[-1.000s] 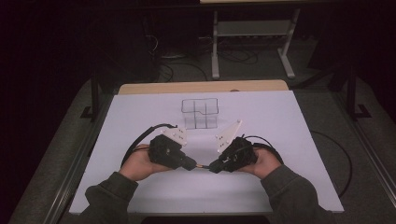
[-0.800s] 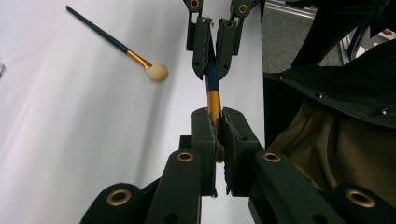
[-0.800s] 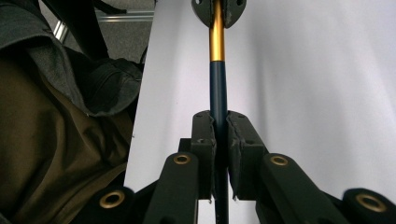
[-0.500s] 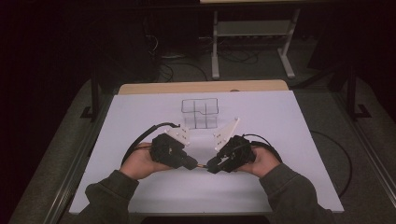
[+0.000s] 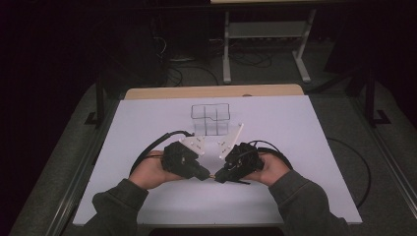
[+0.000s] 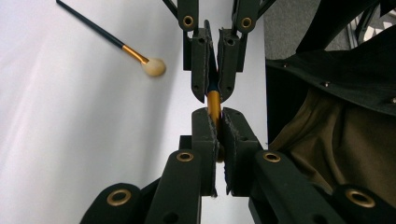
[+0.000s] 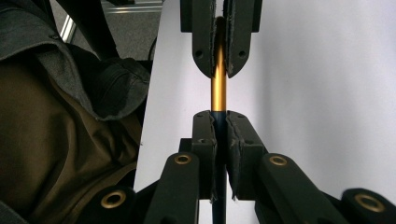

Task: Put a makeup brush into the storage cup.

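While the two grippers are brought nose to nose low over the white table, a single slim brush is pinched between them. In the left gripper view, the left gripper is seen with its jaws pressed together on the gold ferrule of that brush, and the jaws of the other gripper are seen coming down from the top of the frame, closed on the same piece just above. In the right gripper view, the right gripper is likewise clamped: the dark handle is gripped between its jaws, and the gold section is left bare in the short gap before the opposing jaws. In the high view the meeting point is found near the front middle of the table, where a small gold glint is visible between the black bodies of the grippers, each held in a hand with a dark olive sleeve behind it.

A second brush, with a black handle, a gold ferrule and a pale rounded tip, is seen lying on the table in the left gripper view, well apart from the jaws. Farther back, a clear compartmented box is set on the table, just beyond the white plates of the grippers. Black cables are looped from both grippers across the surface.
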Motion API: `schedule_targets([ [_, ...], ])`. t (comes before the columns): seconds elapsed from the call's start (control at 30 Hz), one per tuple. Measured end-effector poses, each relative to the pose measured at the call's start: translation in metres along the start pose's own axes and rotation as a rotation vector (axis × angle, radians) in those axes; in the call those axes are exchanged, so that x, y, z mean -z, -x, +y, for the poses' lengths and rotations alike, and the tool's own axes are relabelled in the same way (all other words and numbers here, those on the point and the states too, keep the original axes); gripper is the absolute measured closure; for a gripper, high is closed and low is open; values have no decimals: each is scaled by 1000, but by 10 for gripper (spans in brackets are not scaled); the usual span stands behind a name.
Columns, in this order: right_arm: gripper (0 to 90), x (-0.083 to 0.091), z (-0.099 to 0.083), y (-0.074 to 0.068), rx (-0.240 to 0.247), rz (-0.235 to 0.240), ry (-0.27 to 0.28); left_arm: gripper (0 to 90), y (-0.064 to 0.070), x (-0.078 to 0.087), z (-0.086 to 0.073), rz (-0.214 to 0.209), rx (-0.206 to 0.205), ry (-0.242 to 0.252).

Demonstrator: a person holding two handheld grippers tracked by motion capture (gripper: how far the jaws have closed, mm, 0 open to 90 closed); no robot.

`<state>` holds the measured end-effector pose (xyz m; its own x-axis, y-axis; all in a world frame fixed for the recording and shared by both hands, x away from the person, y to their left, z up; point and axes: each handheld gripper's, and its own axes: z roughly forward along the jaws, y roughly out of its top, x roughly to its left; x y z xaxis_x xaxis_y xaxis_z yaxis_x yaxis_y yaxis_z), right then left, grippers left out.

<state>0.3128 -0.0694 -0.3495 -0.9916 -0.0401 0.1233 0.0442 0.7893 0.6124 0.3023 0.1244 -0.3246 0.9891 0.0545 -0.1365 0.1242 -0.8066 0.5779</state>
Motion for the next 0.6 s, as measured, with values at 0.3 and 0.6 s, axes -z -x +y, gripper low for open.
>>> schedule_targets([
  [0.3, 826, -3, -7, 1, -12, 16, 10, 757, 0, 4, -4, 10, 24, 35],
  [0.6, 826, 2, -23, 6, -60, 11, 36, 676, 2, 17, -20, 59, 61, 85],
])
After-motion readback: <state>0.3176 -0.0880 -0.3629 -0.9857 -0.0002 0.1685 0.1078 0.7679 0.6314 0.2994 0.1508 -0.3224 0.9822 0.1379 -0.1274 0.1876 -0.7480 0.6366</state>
